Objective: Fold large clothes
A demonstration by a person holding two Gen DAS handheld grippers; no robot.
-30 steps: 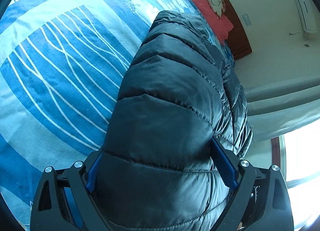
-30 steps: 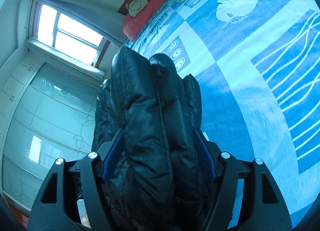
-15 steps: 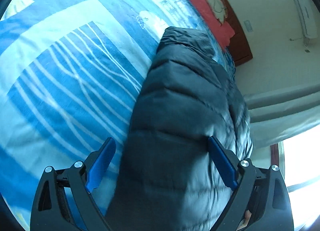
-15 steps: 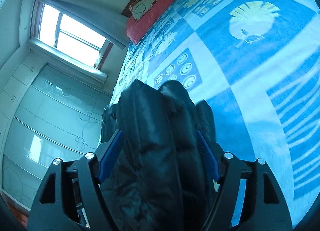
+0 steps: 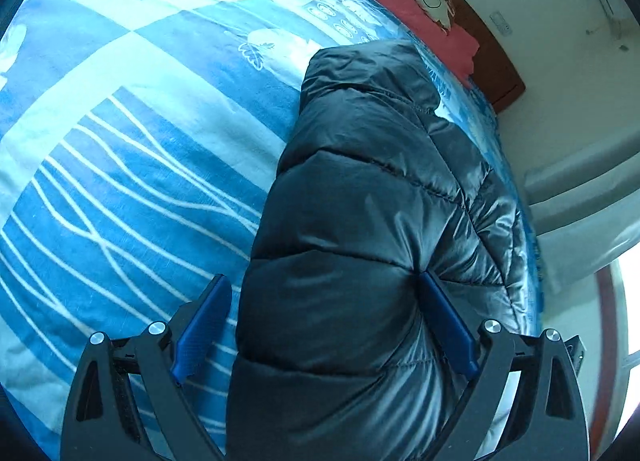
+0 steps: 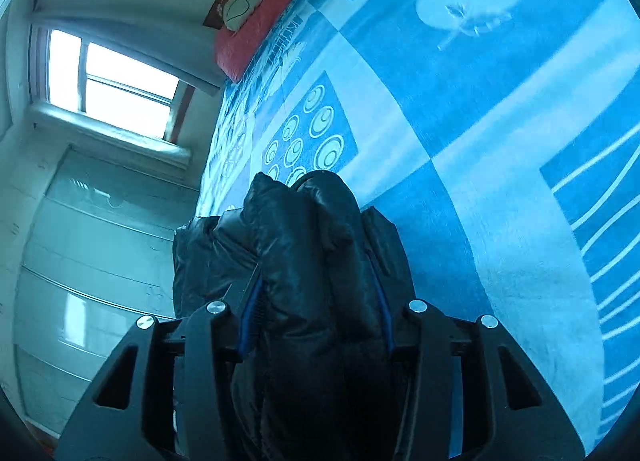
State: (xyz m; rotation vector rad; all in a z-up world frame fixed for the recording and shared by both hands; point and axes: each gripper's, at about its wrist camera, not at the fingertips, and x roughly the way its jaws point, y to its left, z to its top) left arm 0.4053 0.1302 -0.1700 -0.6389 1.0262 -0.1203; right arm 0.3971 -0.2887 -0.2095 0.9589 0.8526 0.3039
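Observation:
A dark puffy quilted jacket point(image 5: 360, 189) lies folded in a long roll on the blue patterned bedspread point(image 5: 120, 149). My left gripper point(image 5: 324, 279) is open and straddles the jacket's near end. Its right pad point(image 5: 446, 327) touches the fabric, while its left pad point(image 5: 202, 325) stands clear over the bedspread. In the right wrist view the jacket point(image 6: 304, 221) bulges up between the jaws of my right gripper point(image 6: 316, 273). Those jaws are closing, and both blue pads press into the padding. The jacket's near part is hidden below both grippers.
A red pillow point(image 5: 412, 9) with a cartoon print lies at the head of the bed against a brown headboard point(image 5: 492, 57). A bright window point(image 6: 116, 85) and pale glass-fronted wardrobe doors point(image 6: 92, 281) stand beside the bed. Wide bedspread point(image 6: 500, 141) stretches beyond the jacket.
The left gripper's jaws have spread, and its left pad has come off the jacket. The right gripper's jaws have drawn in on the jacket. Both hands shifted over the bed.

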